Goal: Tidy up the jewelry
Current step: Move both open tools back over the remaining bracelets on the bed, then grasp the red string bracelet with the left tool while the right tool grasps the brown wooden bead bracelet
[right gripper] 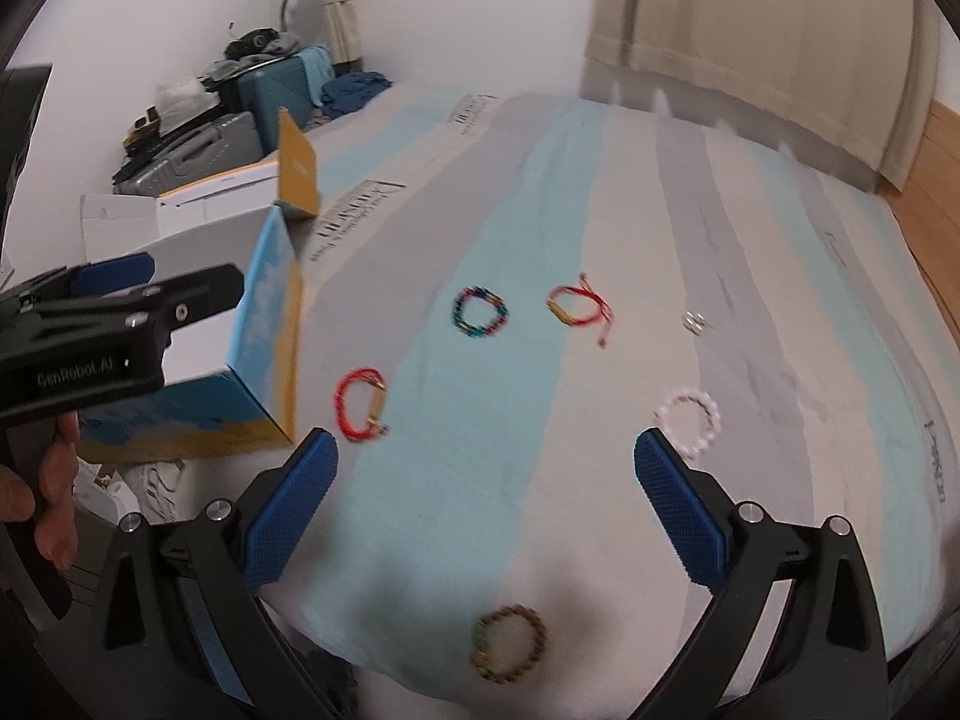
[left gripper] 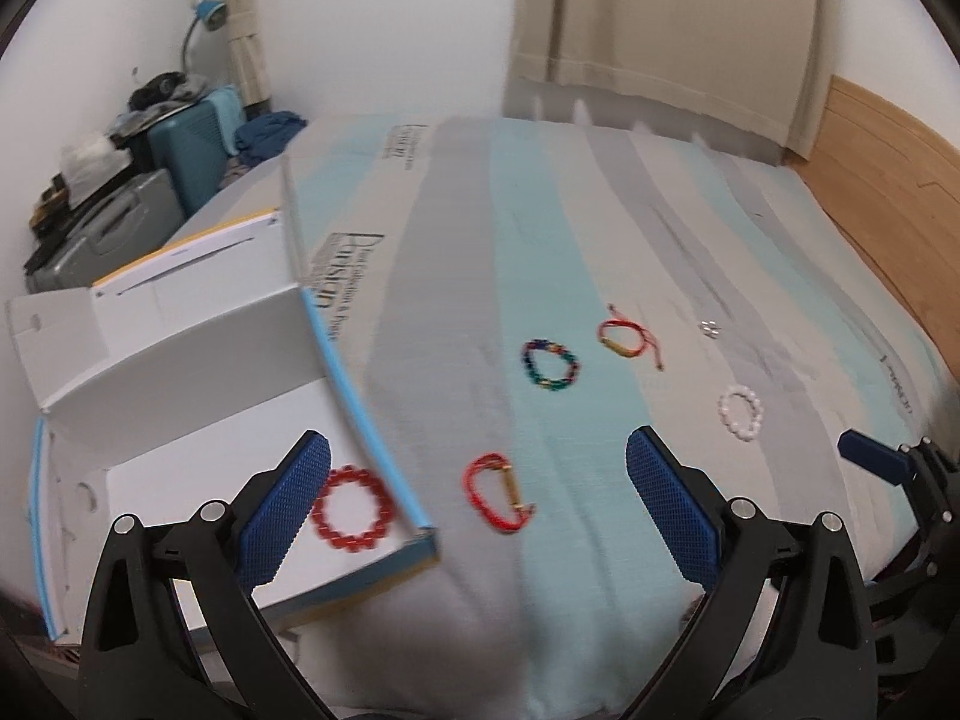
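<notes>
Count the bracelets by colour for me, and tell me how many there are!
Red beads, in the box: 1
Red cord with gold: 2
Many colours: 1
White beads: 1
Brown beads: 1
Total: 6 bracelets, plus small silver bits, too tiny to name.

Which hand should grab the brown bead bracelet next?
Right. The brown bead bracelet lies just below the right tongs, which are open. The left tongs, also open, sit by the box, and their view doesn't show it.

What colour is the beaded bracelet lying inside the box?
Red. The beaded bracelet lies on the white floor of the box, clearest in the left wrist view.
</notes>
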`<state>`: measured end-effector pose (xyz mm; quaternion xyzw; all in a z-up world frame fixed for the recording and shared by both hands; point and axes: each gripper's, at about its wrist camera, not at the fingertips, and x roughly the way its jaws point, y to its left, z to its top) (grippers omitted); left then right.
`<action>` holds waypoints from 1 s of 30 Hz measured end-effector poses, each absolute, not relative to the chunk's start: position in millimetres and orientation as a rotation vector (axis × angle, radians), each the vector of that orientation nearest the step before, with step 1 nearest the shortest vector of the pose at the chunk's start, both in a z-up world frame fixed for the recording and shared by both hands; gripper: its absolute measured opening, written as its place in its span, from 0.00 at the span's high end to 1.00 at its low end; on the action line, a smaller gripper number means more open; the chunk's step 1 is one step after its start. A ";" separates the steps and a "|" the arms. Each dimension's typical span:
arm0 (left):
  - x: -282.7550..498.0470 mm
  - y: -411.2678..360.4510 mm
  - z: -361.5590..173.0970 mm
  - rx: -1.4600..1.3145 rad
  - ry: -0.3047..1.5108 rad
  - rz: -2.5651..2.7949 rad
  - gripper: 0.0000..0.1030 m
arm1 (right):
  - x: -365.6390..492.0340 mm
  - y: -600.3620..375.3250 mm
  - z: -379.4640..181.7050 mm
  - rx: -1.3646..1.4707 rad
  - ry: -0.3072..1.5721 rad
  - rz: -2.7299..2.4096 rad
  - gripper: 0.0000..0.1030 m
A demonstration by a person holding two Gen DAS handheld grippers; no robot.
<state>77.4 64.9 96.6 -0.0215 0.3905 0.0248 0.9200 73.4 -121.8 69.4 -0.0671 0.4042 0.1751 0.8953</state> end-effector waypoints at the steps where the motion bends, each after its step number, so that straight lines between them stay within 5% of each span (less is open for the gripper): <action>1: 79.3 60.6 95.0 -0.043 0.804 0.043 0.06 | 72.3 -127.4 66.1 -0.137 0.842 0.356 0.07; 24: 133.2 6.5 -32.1 -0.069 0.932 0.008 0.06 | 52.2 -169.1 -44.9 -0.093 1.021 0.279 0.08; 30: 143.3 7.2 -65.0 -0.051 0.956 0.029 0.06 | 47.4 -169.0 -63.5 -0.100 1.055 0.286 0.18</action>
